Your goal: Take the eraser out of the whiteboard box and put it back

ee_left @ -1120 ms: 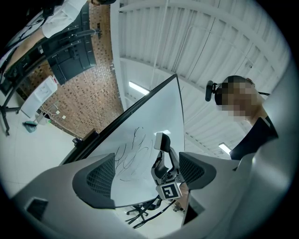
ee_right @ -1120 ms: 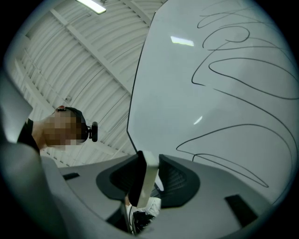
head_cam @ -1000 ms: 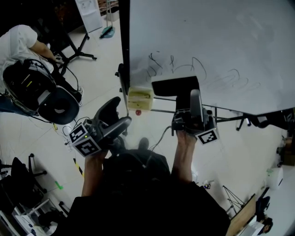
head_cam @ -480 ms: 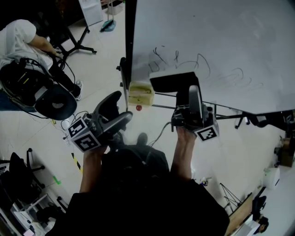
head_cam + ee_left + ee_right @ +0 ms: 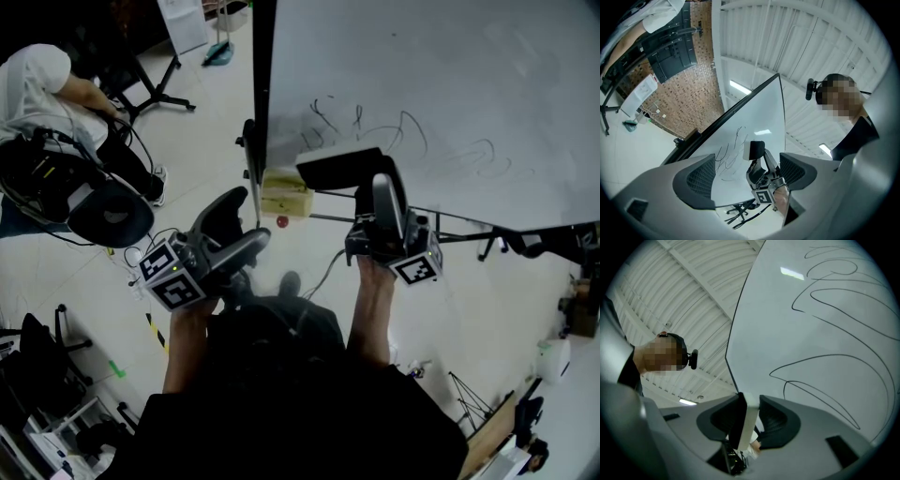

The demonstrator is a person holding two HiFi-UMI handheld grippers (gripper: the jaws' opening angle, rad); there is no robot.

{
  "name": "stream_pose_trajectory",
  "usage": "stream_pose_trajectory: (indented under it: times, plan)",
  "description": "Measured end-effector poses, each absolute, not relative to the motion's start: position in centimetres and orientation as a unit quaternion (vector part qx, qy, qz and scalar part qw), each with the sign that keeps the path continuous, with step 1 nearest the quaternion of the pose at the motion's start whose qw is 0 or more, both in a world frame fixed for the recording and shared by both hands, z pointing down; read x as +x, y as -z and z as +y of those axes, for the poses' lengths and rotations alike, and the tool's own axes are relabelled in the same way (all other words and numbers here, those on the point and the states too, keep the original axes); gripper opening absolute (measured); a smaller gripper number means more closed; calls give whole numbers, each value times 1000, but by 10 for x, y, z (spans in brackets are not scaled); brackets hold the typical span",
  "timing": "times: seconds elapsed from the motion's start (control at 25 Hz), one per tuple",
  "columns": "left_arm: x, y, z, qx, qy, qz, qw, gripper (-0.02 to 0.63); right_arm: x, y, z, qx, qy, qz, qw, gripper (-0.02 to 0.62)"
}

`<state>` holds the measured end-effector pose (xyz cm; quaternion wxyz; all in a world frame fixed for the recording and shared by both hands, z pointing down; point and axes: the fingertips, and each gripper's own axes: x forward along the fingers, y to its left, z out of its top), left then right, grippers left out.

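My right gripper [image 5: 373, 186] is shut on the eraser [image 5: 337, 169], a black block with a white face, and holds it up against the lower left part of the whiteboard [image 5: 450, 84]. In the right gripper view the eraser [image 5: 747, 425] stands edge-on between the pads, close to the scribbled whiteboard [image 5: 825, 333]. The pale yellow whiteboard box [image 5: 286, 195] hangs on the board's frame just left of the eraser. My left gripper [image 5: 251, 220] is open and empty, below and left of the box. The left gripper view shows the eraser [image 5: 757, 150] ahead, beyond my open left gripper [image 5: 747, 176].
A small red ball [image 5: 281, 221] lies on the floor under the box. A seated person in white [image 5: 37, 80] and a black chair [image 5: 103, 211] are at the left. The board's stand legs [image 5: 487, 246] spread to the right. The board's dark frame post [image 5: 262, 84] rises above the box.
My right gripper has shifted slightly left and down with the eraser, closer to the box. The left gripper has stayed where it was.
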<state>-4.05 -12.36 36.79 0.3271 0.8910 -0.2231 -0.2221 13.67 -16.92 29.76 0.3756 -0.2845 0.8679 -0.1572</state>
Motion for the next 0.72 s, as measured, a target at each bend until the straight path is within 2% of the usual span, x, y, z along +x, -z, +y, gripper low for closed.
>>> stream_pose_trajectory:
  times: [0.72]
  plan:
    - [-42,-369,-122,890,222,-226,329,426,122,-337,-176,-305,166,889,297,156]
